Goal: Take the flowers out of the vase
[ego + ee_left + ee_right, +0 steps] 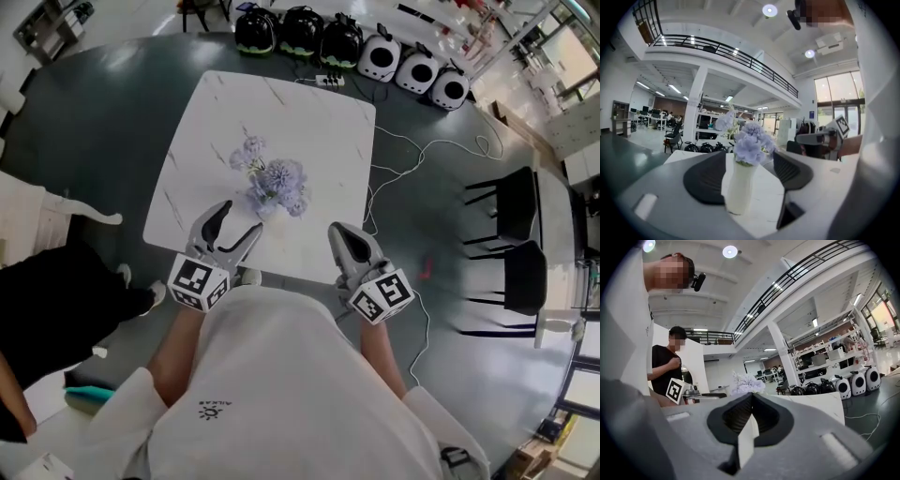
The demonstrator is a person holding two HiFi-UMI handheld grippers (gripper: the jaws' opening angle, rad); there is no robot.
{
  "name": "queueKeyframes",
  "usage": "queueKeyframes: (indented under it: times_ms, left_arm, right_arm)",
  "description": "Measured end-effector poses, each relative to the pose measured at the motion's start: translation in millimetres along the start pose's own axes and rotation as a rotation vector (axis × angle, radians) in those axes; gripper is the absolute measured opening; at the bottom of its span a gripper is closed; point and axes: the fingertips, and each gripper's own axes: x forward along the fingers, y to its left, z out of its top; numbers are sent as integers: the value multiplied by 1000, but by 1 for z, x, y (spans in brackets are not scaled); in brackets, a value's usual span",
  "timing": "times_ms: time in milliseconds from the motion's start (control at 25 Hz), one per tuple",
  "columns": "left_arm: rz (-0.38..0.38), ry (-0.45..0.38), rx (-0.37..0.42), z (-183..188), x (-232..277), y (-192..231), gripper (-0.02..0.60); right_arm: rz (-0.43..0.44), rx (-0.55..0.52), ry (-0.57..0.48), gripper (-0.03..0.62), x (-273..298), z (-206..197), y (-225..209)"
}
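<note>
A small white vase (739, 187) stands upright on the white marble table (309, 122), and pale purple flowers (750, 143) sit in its neck. Seen from the head view, the flowers (277, 178) bloom near the table's front edge. My left gripper (240, 217) is open, its dark pads (705, 180) on either side of the vase without pressing on it. My right gripper (341, 232) is shut with nothing in it, at the front edge to the right of the flowers (745, 380). Its pads (751, 414) meet.
A row of black and white devices (300, 33) stands on the dark floor beyond the table, with a power strip (330, 81) and white cables (403, 159). Black chairs (511, 244) are at the right. A person in black (665, 362) stands to the left.
</note>
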Motion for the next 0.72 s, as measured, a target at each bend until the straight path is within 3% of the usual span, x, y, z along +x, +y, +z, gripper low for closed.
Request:
queueKeyframes:
  times_ms: [160,240,720]
  left_arm:
    - [-48,59,50,-11,19,0,399]
    - [-61,73,77,-15,29,-1,426]
    - [-121,109,140,-30,68,-3,469]
  right_arm:
    - [-15,-1,5,0,6,-1,-2]
    - [-20,-3,6,0,8,-1,-3]
    - [-83,-14,-5,0,5,3,-15]
